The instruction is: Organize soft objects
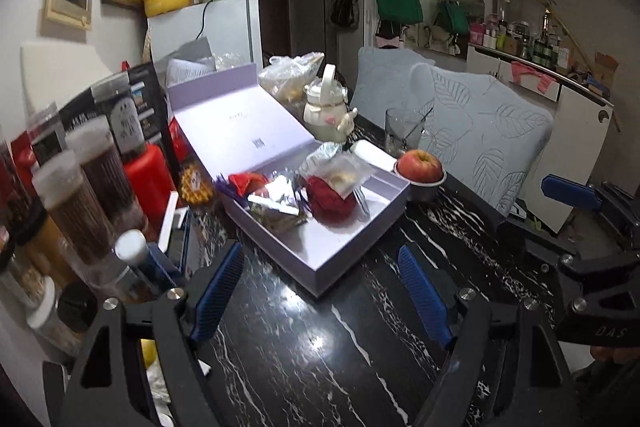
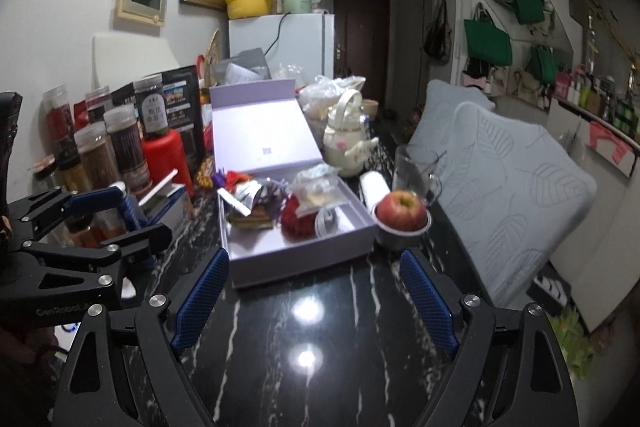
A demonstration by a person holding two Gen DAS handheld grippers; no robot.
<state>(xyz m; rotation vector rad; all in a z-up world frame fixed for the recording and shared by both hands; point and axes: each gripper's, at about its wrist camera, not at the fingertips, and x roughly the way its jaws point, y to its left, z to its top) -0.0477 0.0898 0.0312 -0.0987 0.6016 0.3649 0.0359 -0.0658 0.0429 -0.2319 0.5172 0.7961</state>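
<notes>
While both tools hang over the dark marbled counter, neither holds anything: the left tool has its blue pads spread wide with only bare counter between them, and the right tool is spread just as wide, also with nothing between its pads. Each shows in the other's view, the right tool at the far right of the left view, the left tool at the left edge of the right view. Just beyond the fingertips lies an open lilac box, its lid folded back flat behind it. Inside, toward the far end, sit the soft things: a red knitted ball, a clear pouch resting on it, crumpled foil packets and a purple tuft. Right of the box an apple sits in a small metal cup, with a glass mug and a white teapot behind. Jars crowd the left side of the counter.
</notes>
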